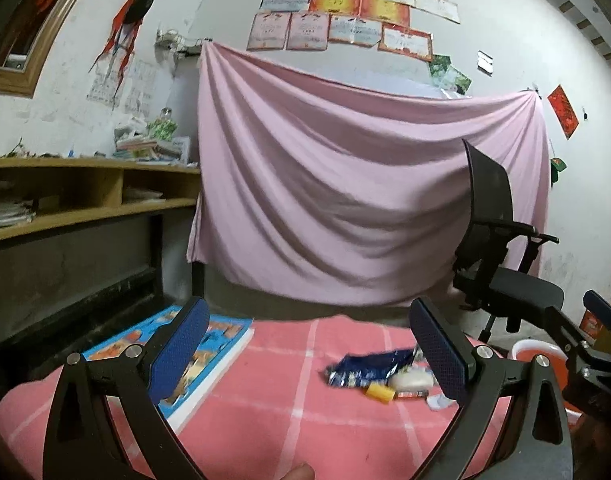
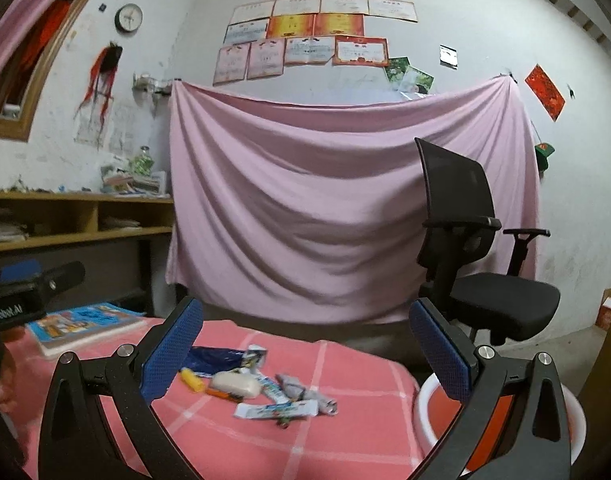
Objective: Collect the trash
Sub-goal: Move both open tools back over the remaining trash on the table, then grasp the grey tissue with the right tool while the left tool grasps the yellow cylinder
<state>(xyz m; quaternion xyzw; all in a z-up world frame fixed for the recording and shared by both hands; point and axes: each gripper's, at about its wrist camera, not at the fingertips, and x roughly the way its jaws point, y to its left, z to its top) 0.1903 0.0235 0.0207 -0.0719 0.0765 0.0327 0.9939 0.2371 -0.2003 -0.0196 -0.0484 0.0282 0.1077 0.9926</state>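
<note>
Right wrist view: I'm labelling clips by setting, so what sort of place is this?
Probably a lived-in home bedroom or study: certificates taped to the wall, a wooden shelf with papers, and a mesh office chair.

Left claw (image 1: 309,350) and right claw (image 2: 305,348): black triangular-cutout arms, silver round screws at the pivots, blue dimpled pads (image 2: 173,350) lining each finger. White lettering on the left housing.

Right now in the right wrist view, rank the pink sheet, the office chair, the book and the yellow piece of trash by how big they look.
1. pink sheet
2. office chair
3. book
4. yellow piece of trash
The order is clear, though nearness skews true size.
</note>
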